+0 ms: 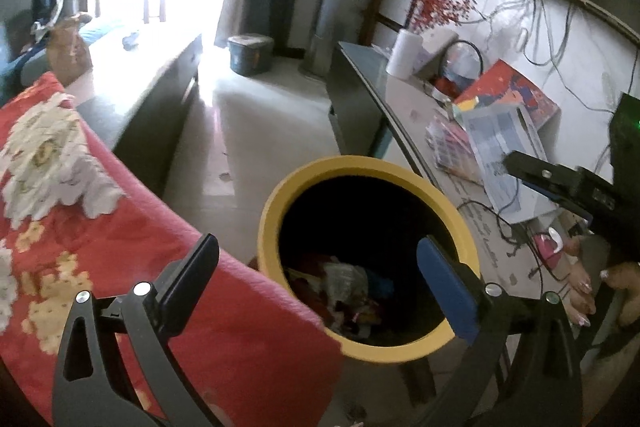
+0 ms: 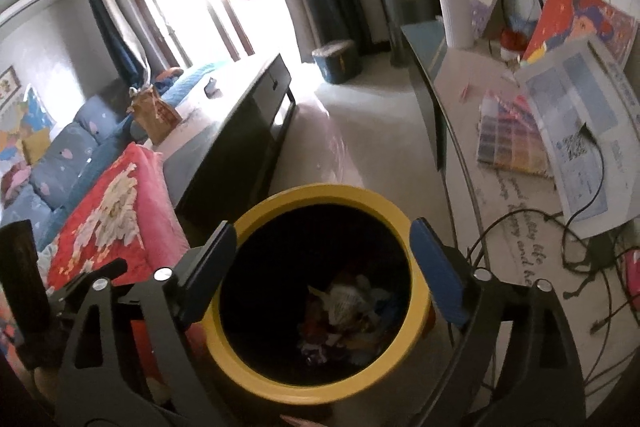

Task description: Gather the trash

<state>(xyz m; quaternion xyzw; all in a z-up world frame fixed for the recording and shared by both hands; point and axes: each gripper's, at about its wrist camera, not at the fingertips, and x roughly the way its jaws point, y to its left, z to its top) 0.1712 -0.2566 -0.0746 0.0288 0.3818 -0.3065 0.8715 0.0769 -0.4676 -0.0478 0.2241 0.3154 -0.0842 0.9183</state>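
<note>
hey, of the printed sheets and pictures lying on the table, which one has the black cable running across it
The pale blue-and-white printed sheet with the QR code; a black cable crosses it. The red picture and the colour swatch card carry none.

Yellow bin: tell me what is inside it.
Inside the yellow bin lies a heap of crumpled trash: pale wrappers with red and blue scraps. What lies beneath the heap is covered, and the dark inner wall hides any detail around it. Nothing sits between either gripper's open jaws.
</note>
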